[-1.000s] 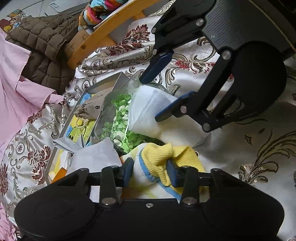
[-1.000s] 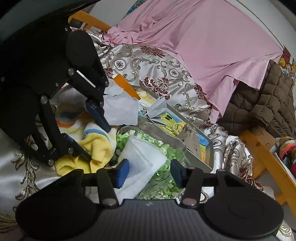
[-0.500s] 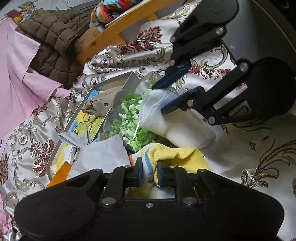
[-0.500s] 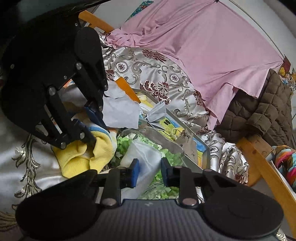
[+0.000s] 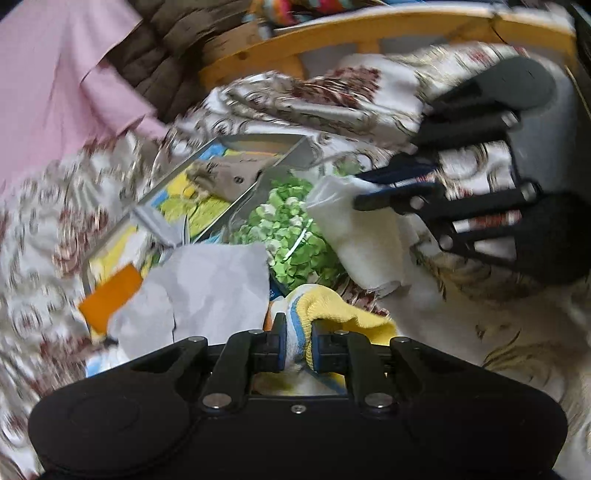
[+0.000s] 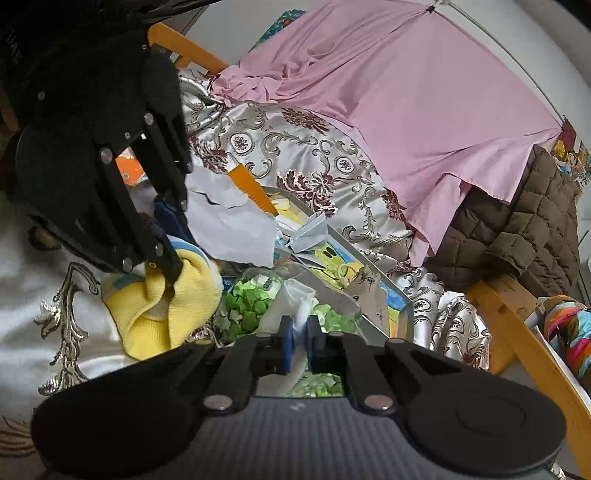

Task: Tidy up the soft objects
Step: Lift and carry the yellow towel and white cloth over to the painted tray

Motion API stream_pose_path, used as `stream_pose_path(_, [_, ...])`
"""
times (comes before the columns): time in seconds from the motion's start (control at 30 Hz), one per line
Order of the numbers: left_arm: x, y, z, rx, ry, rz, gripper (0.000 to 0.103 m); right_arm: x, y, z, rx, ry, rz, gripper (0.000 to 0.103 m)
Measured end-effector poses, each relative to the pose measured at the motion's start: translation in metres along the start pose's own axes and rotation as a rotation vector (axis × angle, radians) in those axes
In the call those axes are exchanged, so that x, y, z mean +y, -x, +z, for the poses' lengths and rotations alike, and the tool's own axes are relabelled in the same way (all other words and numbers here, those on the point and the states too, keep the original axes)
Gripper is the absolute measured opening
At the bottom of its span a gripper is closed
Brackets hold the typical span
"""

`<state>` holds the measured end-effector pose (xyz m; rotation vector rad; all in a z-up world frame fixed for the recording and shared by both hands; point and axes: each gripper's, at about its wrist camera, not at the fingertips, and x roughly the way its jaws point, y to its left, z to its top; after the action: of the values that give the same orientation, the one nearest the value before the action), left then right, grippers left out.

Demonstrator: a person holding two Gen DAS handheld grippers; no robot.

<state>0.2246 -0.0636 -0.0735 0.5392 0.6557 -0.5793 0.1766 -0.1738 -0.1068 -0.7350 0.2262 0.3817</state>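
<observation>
My left gripper [image 5: 298, 341] is shut on a yellow sock with blue and white stripes [image 5: 332, 310], which also shows in the right wrist view [image 6: 173, 306] under the left gripper [image 6: 168, 254]. My right gripper [image 6: 299, 341] is shut on a white cloth [image 6: 291, 299]. In the left wrist view that white cloth [image 5: 362, 243] hangs from the right gripper [image 5: 373, 192]. Both lie beside a clear bag of green paper stars [image 5: 291, 236], also in the right wrist view [image 6: 251, 299].
A shallow metal tray [image 5: 258, 142] with a colourful picture, a grey crumpled paper [image 5: 218, 280] and an orange card [image 5: 110, 295] lie on the floral satin bedspread [image 6: 314, 155]. A pink sheet [image 6: 406, 92], brown quilted jacket [image 6: 524, 229] and wooden rail [image 5: 369, 33] are behind.
Both grippers closed: the left on the yellow sock, the right on the white cloth. Both views shifted, with motion blur in the left wrist view.
</observation>
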Motion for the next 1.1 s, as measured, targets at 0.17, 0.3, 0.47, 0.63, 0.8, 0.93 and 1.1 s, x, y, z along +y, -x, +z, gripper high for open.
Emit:
stream_pose_path(0.17, [0.022,0.012,-0.001,0.008,0.253,-0.073,0.013,-0.004,0.007,0.003,-0.015,-0.014,-0.023,0.008])
stream_pose_path(0.3, [0.03,0.025,-0.003,-0.02,0.368,-0.089,0.013,-0.007,0.013,0.005,-0.028,-0.023,-0.036,0.008])
stream_pose_path(0.47, [0.03,0.039,-0.003,-0.033,0.436,-0.093,0.013,-0.012,0.021,0.007,-0.044,-0.042,-0.048,0.007])
stream_pose_path(0.63, [0.025,0.055,-0.004,-0.026,0.551,-0.126,0.013,-0.019,0.034,0.01,-0.062,-0.074,-0.056,0.007])
stream_pose_path(0.8, [0.025,0.067,-0.007,0.018,0.683,-0.171,0.013,-0.025,0.047,0.015,-0.084,-0.112,-0.059,0.007])
stream_pose_path(0.93, [0.025,0.074,-0.013,0.076,0.775,-0.208,0.013,-0.028,0.055,0.016,-0.092,-0.135,-0.057,0.007])
stream_pose_path(1.1, [0.028,0.087,-0.014,0.084,0.823,-0.232,0.013,-0.031,0.062,0.018,-0.109,-0.151,-0.055,0.008])
